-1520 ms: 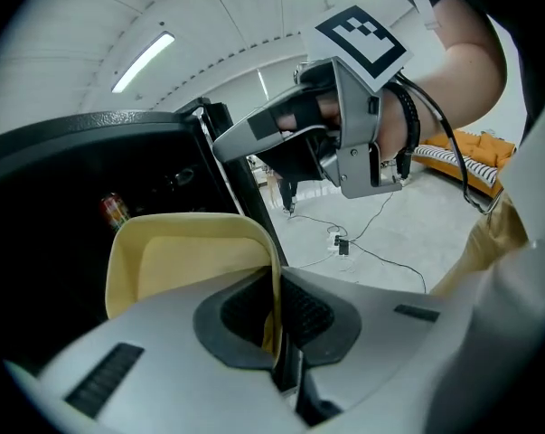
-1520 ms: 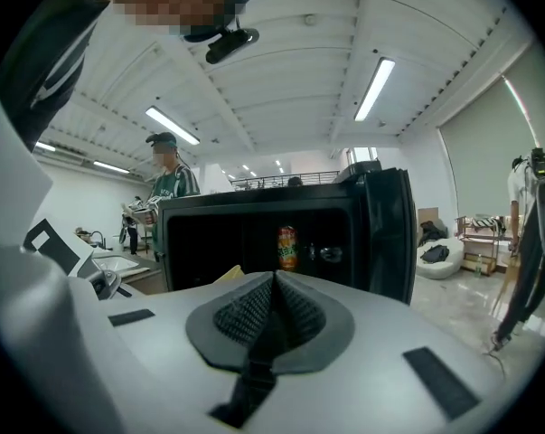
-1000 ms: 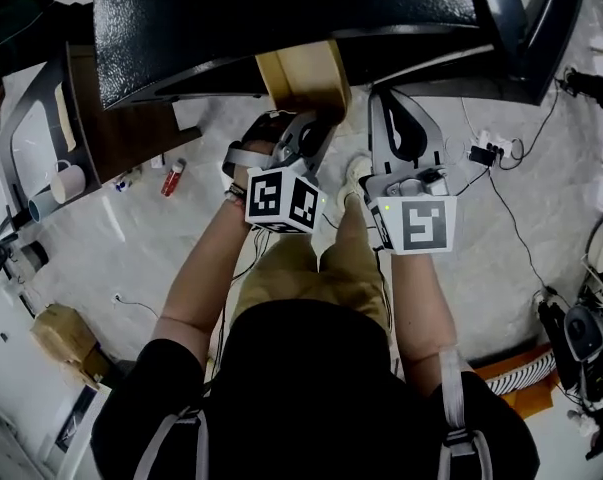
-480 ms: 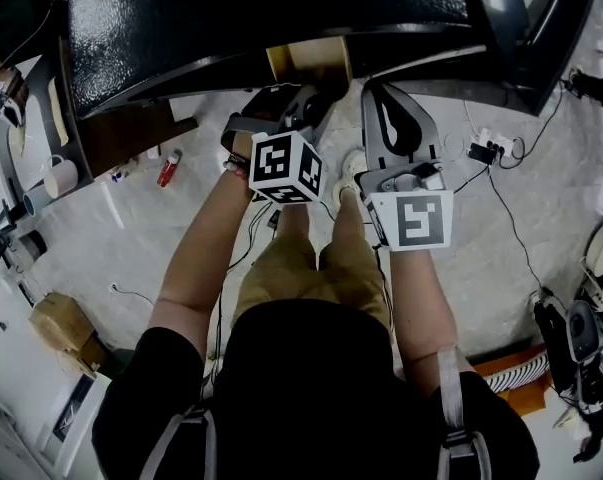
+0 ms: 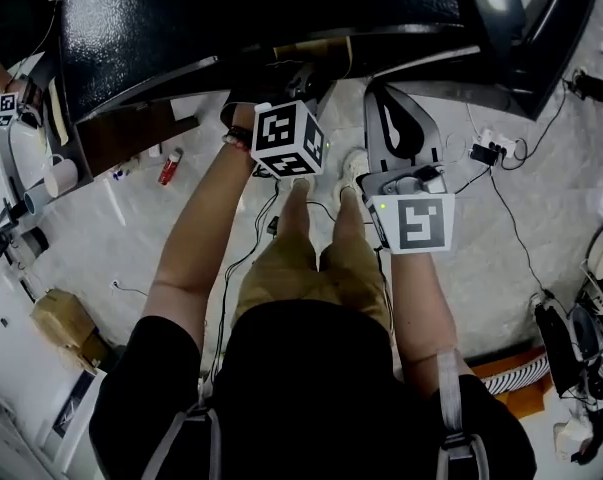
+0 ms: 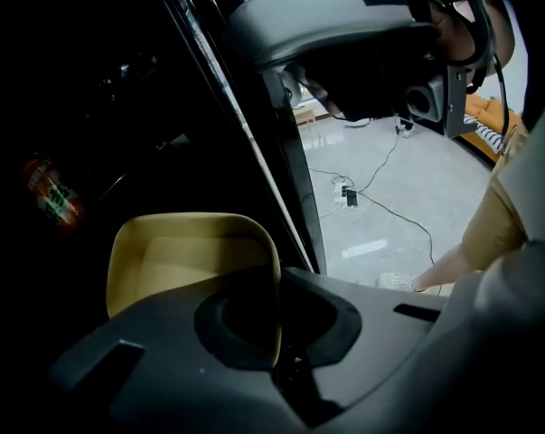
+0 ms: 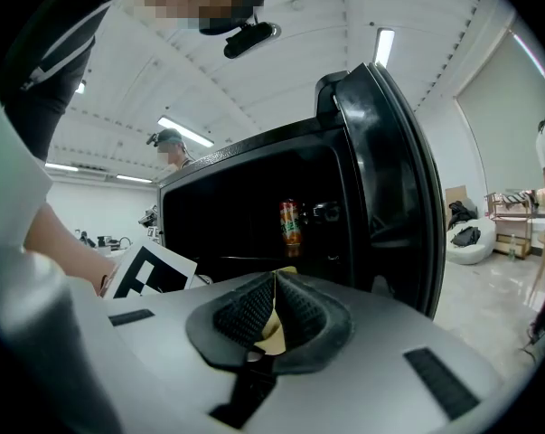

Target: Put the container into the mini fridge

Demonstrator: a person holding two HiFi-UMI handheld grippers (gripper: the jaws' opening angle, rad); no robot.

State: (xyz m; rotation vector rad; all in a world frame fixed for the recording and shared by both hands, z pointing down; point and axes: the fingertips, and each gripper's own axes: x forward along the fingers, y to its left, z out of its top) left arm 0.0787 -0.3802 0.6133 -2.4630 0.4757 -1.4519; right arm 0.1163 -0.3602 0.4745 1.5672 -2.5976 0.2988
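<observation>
The tan open container [image 6: 182, 251] hangs at the dark mouth of the black mini fridge [image 5: 261, 18]. My left gripper [image 6: 277, 319] is shut on its near rim. In the head view only a strip of the container [image 5: 316, 51] shows under the fridge top, just beyond the left gripper [image 5: 299, 86]. The fridge door [image 5: 521, 28] stands open at the right. My right gripper [image 5: 396, 118] hovers in front of the fridge to the right of the left one, jaws shut and holding nothing. In the right gripper view its pads [image 7: 245, 315] meet, and a can [image 7: 291, 222] stands inside the fridge.
The same can [image 6: 51, 193] glows faintly deep in the fridge. On the floor are a white mug [image 5: 66, 178], a red bottle [image 5: 168, 168], a power strip with cables [image 5: 486, 148] and a cardboard box [image 5: 66, 333]. A person [image 7: 171, 147] stands behind the fridge.
My left gripper has pushed forward with the container, which now sits mostly under the fridge top. The right gripper has barely moved.
</observation>
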